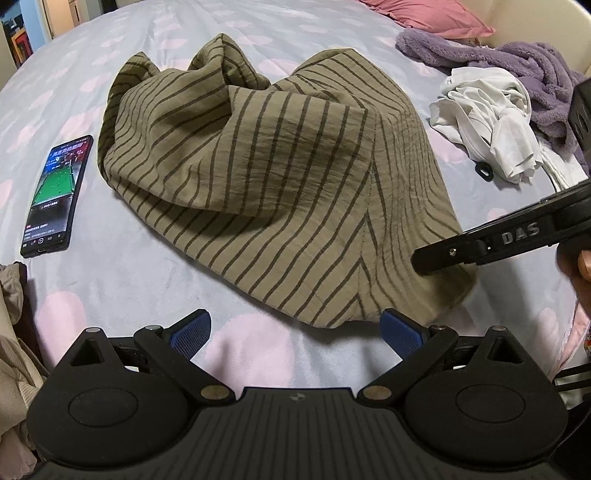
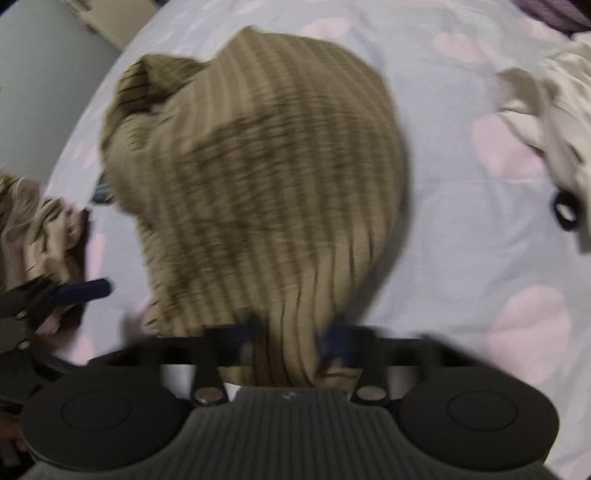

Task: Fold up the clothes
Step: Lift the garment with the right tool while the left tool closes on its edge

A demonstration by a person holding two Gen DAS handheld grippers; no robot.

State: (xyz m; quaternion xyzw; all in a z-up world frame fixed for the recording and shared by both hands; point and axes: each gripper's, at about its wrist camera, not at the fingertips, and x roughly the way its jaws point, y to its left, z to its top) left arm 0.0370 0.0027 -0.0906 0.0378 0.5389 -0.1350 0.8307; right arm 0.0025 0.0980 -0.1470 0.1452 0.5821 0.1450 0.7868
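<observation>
An olive-brown garment with dark stripes (image 1: 266, 184) lies crumpled on the lavender bed sheet with pink blotches (image 1: 122, 280). My left gripper (image 1: 297, 332) hovers open just in front of the garment's near hem, its blue pads (image 1: 192, 332) holding nothing. My right gripper's black finger (image 1: 443, 254) rests on the garment's near right corner. The right wrist view is motion-blurred. There a bunch of the striped garment (image 2: 258, 166) runs between the fingers of my right gripper (image 2: 295, 332), which looks shut on it. The left gripper's blue pad (image 2: 85, 288) shows at that view's left edge.
A lit phone (image 1: 55, 195) lies on the sheet left of the garment. A white garment (image 1: 487, 122), a purple fleece (image 1: 524, 62) and a pink pillow (image 1: 436, 14) lie at the back right. Beige cloth (image 1: 14, 332) hangs at the left edge. A hand (image 1: 576, 266) holds the right gripper.
</observation>
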